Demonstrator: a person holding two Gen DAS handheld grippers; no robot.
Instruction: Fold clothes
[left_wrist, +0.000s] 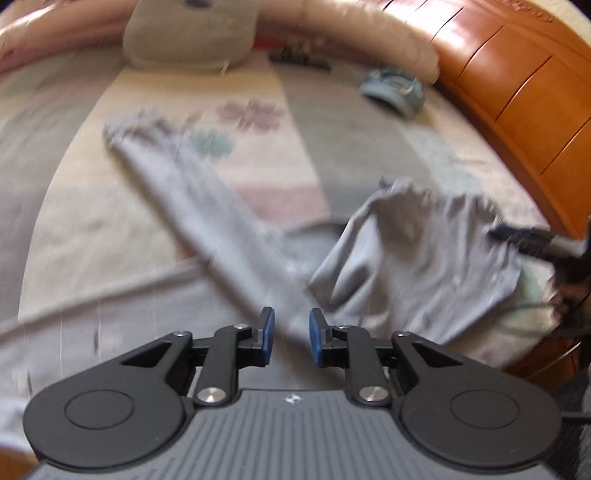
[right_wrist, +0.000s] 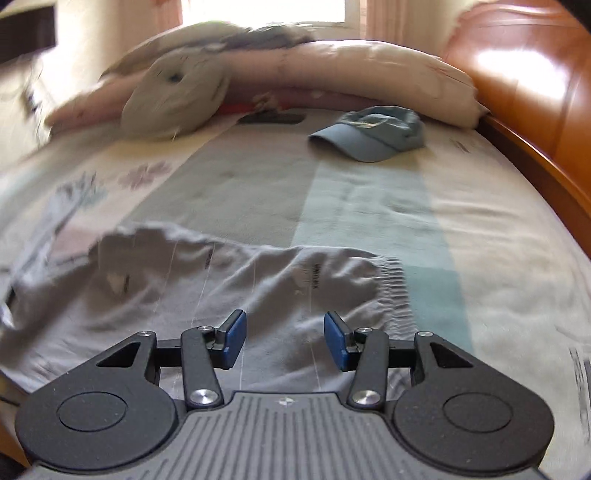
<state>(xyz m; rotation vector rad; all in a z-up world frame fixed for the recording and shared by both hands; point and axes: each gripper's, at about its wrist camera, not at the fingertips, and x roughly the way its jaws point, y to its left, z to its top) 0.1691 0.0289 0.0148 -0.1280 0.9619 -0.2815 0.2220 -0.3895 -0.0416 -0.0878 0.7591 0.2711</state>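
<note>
Grey trousers (left_wrist: 229, 229) lie spread on the bed. One leg runs to the far left and the waist part (left_wrist: 417, 258) is bunched at the right. My left gripper (left_wrist: 291, 339) is open just above the near end of that leg, holding nothing. My right gripper (right_wrist: 283, 341) is open over the grey trousers (right_wrist: 221, 291) near their elastic waistband (right_wrist: 393, 291), holding nothing. The right gripper also shows at the right edge of the left wrist view (left_wrist: 524, 238), over the bunched cloth. Both views are blurred.
The bed has a patterned blanket (right_wrist: 369, 206). A blue cap (right_wrist: 373, 134) lies far right. A grey pillow (right_wrist: 173, 99) and a rolled pink quilt (right_wrist: 351, 74) lie at the far end. A wooden bed board (left_wrist: 517, 96) runs along the right side.
</note>
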